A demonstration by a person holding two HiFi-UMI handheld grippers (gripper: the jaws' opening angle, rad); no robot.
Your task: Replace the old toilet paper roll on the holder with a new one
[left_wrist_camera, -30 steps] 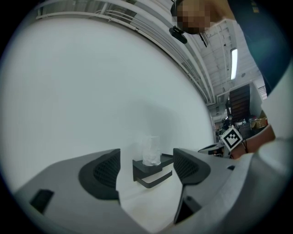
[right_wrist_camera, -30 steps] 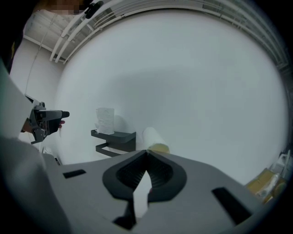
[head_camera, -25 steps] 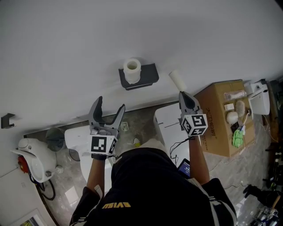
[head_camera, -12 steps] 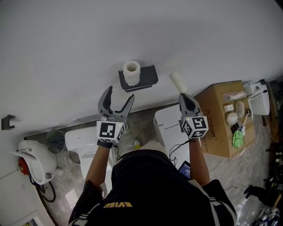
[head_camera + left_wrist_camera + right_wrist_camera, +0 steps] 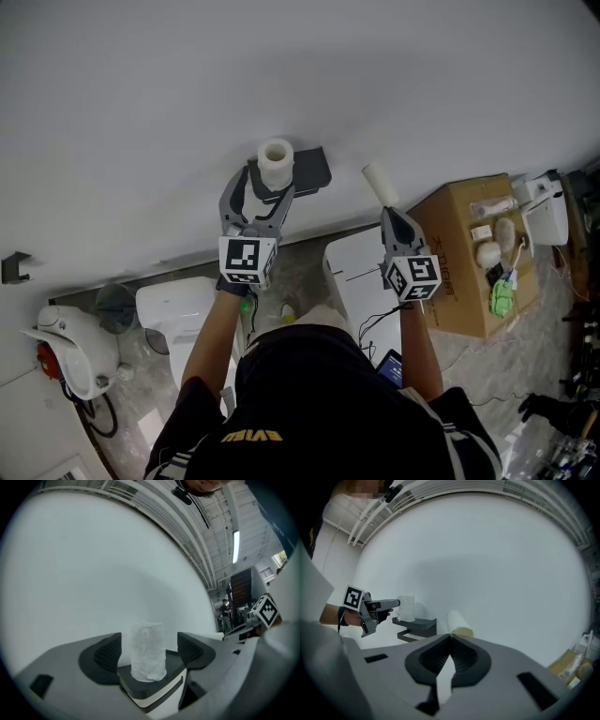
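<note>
A white paper roll (image 5: pixel 275 161) stands upright on the dark wall holder (image 5: pixel 315 169). My left gripper (image 5: pixel 261 189) is open, with one jaw on each side of this roll (image 5: pixel 147 651) and a small gap on both sides. The holder's shelf (image 5: pixel 176 667) lies under the roll. My right gripper (image 5: pixel 388 214) is shut on the end of a thin pale roll (image 5: pixel 380 182) and holds it out toward the wall, to the right of the holder. The right gripper view shows that thin roll (image 5: pixel 458 621) at its jaw tips, and the left gripper (image 5: pixel 393 603) at the holder (image 5: pixel 417 626).
A white toilet (image 5: pixel 173 307) and a grey bin (image 5: pixel 114 302) stand below left. A white cabinet (image 5: pixel 352 270) is below the right gripper. An open cardboard box (image 5: pixel 464 281) with small items is at the right. A dark hook (image 5: pixel 11 267) is on the wall at far left.
My left gripper has moved up and right toward the wall, and its open jaws now straddle the roll on the holder. The right gripper and its roll have kept still.
</note>
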